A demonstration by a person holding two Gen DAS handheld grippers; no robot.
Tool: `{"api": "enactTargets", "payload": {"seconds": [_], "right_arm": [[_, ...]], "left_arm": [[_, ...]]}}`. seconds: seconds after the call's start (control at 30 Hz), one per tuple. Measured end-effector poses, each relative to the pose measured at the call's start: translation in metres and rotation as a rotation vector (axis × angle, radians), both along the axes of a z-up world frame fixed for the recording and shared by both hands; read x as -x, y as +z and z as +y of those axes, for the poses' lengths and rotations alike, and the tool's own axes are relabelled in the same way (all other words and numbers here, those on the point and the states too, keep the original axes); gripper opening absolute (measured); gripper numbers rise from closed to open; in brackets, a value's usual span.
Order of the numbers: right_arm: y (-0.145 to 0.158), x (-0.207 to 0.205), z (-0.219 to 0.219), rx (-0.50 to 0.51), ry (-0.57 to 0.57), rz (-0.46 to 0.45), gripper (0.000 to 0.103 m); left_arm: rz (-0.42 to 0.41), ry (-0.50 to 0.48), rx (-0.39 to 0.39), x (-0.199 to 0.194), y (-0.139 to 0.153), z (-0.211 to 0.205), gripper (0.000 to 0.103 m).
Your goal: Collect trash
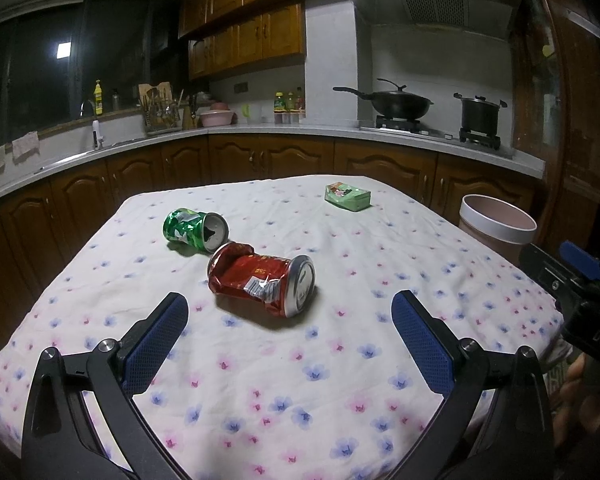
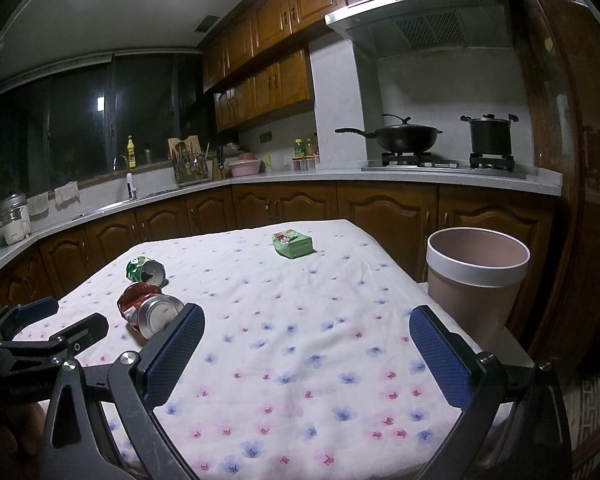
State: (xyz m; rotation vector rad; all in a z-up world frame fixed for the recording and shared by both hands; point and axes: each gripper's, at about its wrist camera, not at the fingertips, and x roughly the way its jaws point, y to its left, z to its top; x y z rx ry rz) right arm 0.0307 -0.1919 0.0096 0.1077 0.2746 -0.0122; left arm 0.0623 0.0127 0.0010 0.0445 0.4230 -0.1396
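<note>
A crushed red can (image 1: 260,282) lies on its side on the floral tablecloth (image 1: 300,380), with a dented green can (image 1: 194,229) just behind it and a small green box (image 1: 347,196) at the far side. My left gripper (image 1: 290,310) is open and empty, hovering just short of the red can. My right gripper (image 2: 306,326) is open and empty over the table's near right part. The red can (image 2: 150,310), green can (image 2: 145,270) and green box (image 2: 293,244) also show in the right wrist view. A pink bin with a white rim (image 2: 476,276) stands beside the table's right edge.
The bin also shows in the left wrist view (image 1: 496,222). Kitchen counters with wooden cabinets wrap behind the table. A wok (image 1: 398,102) and a pot (image 1: 480,114) sit on the stove. The other gripper shows at the right edge of the left wrist view (image 1: 572,280).
</note>
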Motion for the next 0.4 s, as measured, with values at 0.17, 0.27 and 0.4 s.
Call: {"api": "enactTargets", "payload": {"seconds": [0.17,0.27,0.4], "right_arm": [[-0.0003,-0.0006,0.0002,0.000,0.000,0.004,0.103],[0.0011,-0.0019,0.0002,-0.003,0.003,0.006,0.103],[0.0022,-0.0066,0.0002,-0.004,0.006,0.012,0.103]], "left_arm": [[0.005,-0.018,0.011,-0.0026,0.0045,-0.0004,0.103],[-0.001,-0.025,0.012,-0.0054,0.0073,0.0009,0.103],[0.011,-0.038,0.015,-0.0067,0.0071,-0.0007,0.103]]}}
